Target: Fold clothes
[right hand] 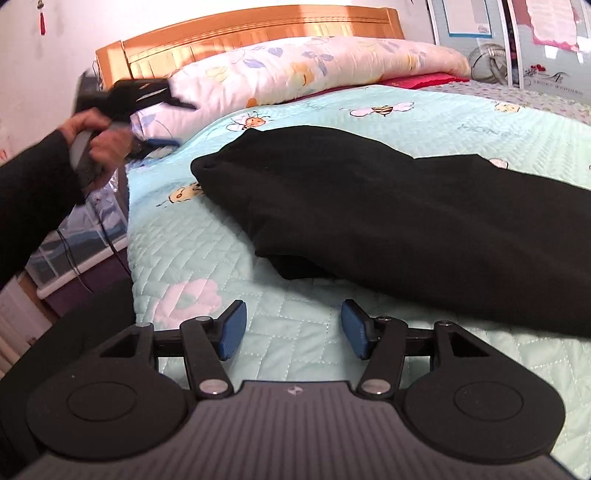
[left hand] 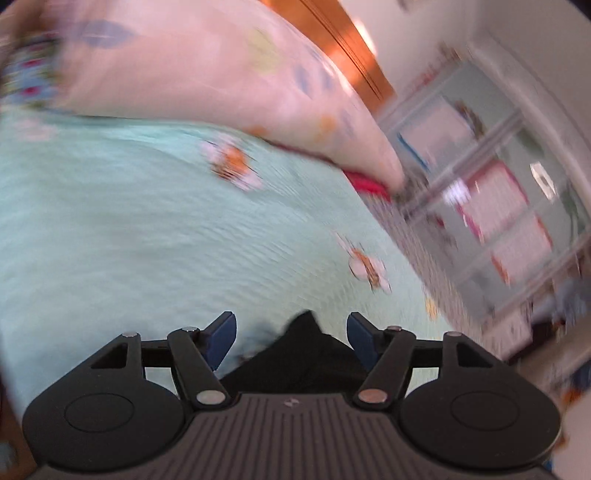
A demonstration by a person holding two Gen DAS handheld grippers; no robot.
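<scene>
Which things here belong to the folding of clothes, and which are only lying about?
For the job:
- black fabric garment, lying on the quilt
- left tool, open
- right tool, open, empty

Only lying about:
- mint-green quilted bedspread with bee pictures
- pale floral pillow
- red cloth under the pillow
- orange wooden headboard

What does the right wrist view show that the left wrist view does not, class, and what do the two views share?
Only the right wrist view shows the whole black garment lying folded on the bed, the person's hand holding the left gripper, the open right gripper over bare quilt, and the wooden headboard's full width.

Only the left wrist view, which is blurred, shows the open left gripper up close with a corner of the black garment below it.

Both show the mint quilt, the floral pillow and the red cloth under it.
</scene>
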